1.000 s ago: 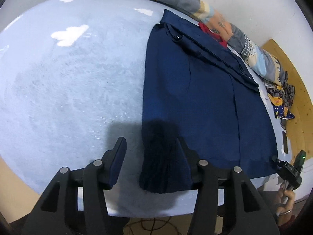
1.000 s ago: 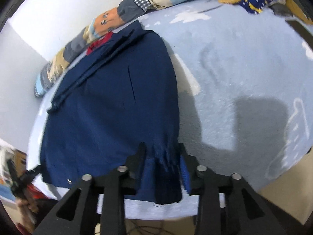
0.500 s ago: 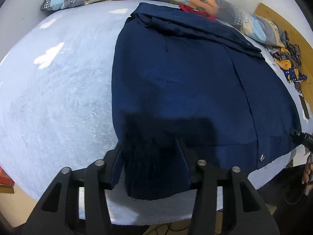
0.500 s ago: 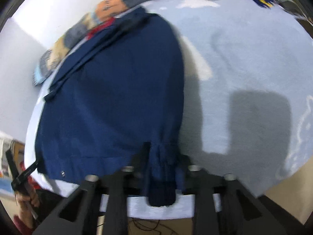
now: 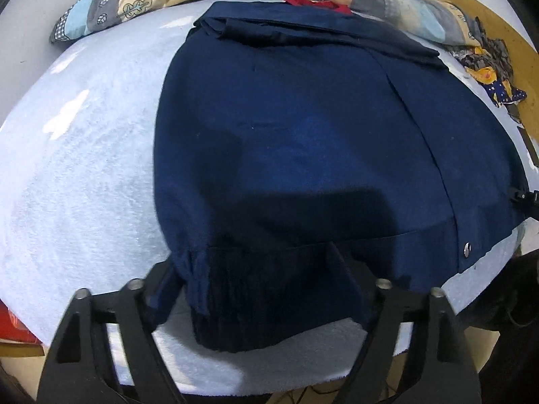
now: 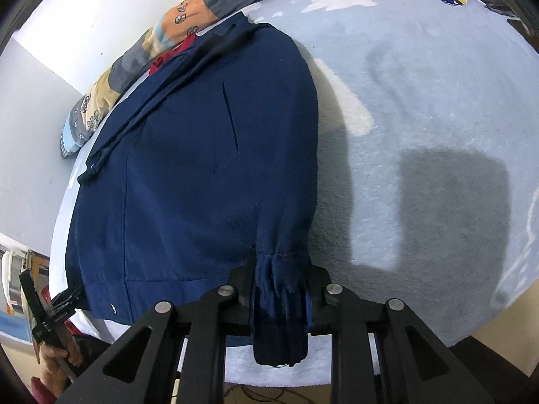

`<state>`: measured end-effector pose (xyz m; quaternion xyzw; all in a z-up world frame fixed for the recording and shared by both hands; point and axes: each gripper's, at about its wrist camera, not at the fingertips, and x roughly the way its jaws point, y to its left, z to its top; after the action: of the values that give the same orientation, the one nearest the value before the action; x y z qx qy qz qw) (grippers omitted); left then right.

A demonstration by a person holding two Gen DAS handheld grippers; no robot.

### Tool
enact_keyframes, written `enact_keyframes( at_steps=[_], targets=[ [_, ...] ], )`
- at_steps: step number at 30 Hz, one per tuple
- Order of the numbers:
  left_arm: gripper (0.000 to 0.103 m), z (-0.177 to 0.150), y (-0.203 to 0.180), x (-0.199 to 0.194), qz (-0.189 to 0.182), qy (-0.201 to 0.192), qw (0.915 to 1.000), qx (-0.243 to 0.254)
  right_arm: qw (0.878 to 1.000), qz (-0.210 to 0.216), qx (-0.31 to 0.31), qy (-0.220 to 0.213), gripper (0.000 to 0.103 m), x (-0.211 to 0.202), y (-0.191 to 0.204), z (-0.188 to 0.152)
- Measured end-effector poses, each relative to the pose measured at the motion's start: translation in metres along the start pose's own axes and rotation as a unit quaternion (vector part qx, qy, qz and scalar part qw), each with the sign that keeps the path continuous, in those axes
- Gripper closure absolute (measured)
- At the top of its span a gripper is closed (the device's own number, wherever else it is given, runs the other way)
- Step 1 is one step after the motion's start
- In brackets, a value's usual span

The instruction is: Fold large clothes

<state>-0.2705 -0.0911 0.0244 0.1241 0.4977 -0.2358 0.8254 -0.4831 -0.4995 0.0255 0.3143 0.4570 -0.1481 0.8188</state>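
Jacket cuffs are presented for folding: right gripper is clamped on 1 cuff; left gripper, jaws just opened, straddles the other cuff unpinched.

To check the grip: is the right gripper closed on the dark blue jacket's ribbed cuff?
Yes, the right gripper pinches the bunched ribbed cuff.

no readable text, labels or numbers

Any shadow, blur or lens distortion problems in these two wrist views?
Left wrist: strong fisheye bulge; the gripper's shadow darkens the navy jacket near its hem; left finger slightly motion-blurred. Right wrist: sharp; a hard blocky shadow falls on the pale blue blanket; corners vignetted black.
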Motion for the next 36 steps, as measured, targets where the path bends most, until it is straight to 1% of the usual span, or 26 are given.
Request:
enact_keyframes(
  at_steps=[1, 3, 4, 5, 8, 12, 16, 17, 18, 20, 23, 25, 28, 30, 31, 33, 34, 36],
  targets=[
    [0.036, 0.000, 0.002, -0.002, 0.001, -0.003, 1.0000, -0.005, 1.000, -0.001, -0.001, 0.000, 0.081, 0.000, -0.001, 0.000],
    [0.040, -0.001, 0.006, -0.003, -0.003, -0.005, 0.9999, -0.015, 1.000, -0.002, -0.001, 0.000, 0.081, 0.000, -0.001, 0.001],
    [0.045, -0.001, 0.009, -0.004, -0.004, -0.009, 0.9997, -0.025, 1.000, -0.002, 0.000, 0.000, 0.081, 0.000, -0.001, 0.001],
    [0.047, -0.002, 0.011, -0.004, -0.005, -0.011, 0.9994, -0.033, 1.000, -0.002, 0.003, 0.000, 0.080, 0.000, -0.001, 0.001],
    [0.047, -0.003, 0.016, -0.005, -0.020, -0.010, 0.9985, -0.051, 1.000, -0.007, 0.002, -0.002, 0.081, 0.000, 0.001, 0.000],
    [0.046, 0.000, 0.012, -0.003, -0.011, -0.004, 0.9993, -0.035, 1.000, -0.016, -0.003, 0.000, 0.080, 0.000, 0.006, 0.001],
    [0.045, 0.002, 0.014, -0.001, -0.014, 0.005, 0.9991, -0.040, 1.000, -0.027, -0.013, 0.007, 0.080, 0.003, 0.009, 0.003],
    [0.047, 0.002, 0.012, -0.002, -0.009, 0.003, 0.9993, -0.035, 0.999, -0.031, -0.016, 0.007, 0.080, 0.003, 0.011, 0.003],
    [0.049, 0.001, 0.009, -0.003, -0.004, -0.002, 0.9996, -0.028, 0.999, -0.035, -0.021, 0.008, 0.081, 0.003, 0.012, 0.004],
    [0.072, 0.000, 0.002, -0.006, -0.005, -0.012, 0.9999, -0.011, 0.999, -0.043, -0.030, 0.004, 0.085, 0.003, 0.016, 0.004],
    [0.083, -0.001, -0.003, -0.009, -0.011, -0.021, 0.9997, 0.002, 0.998, -0.043, -0.040, -0.007, 0.089, -0.001, 0.022, 0.002],
    [0.085, 0.000, -0.003, -0.011, -0.016, -0.024, 0.9996, 0.001, 0.999, -0.024, -0.039, -0.019, 0.090, -0.008, 0.023, 0.002],
    [0.086, 0.000, -0.001, -0.021, -0.021, -0.040, 0.9990, -0.003, 0.999, 0.004, -0.026, -0.036, 0.090, -0.022, 0.021, 0.004],
    [0.086, 0.001, 0.004, -0.032, -0.025, -0.056, 0.9980, -0.013, 0.998, 0.029, -0.012, -0.046, 0.091, -0.033, 0.017, 0.005],
    [0.086, 0.000, 0.008, -0.038, -0.033, -0.061, 0.9974, -0.020, 0.998, 0.039, -0.008, -0.052, 0.091, -0.038, 0.016, 0.005],
    [0.086, 0.000, 0.014, -0.046, -0.041, -0.069, 0.9964, -0.029, 0.996, 0.057, -0.008, -0.062, 0.091, -0.050, 0.016, 0.004],
    [0.087, -0.002, 0.015, -0.048, -0.041, -0.070, 0.9963, -0.029, 0.996, 0.063, -0.011, -0.065, 0.091, -0.054, 0.018, 0.002],
    [0.087, -0.004, 0.017, -0.055, -0.039, -0.077, 0.9957, -0.031, 0.996, 0.063, -0.024, -0.066, 0.091, -0.060, 0.023, -0.001]
  ],
)
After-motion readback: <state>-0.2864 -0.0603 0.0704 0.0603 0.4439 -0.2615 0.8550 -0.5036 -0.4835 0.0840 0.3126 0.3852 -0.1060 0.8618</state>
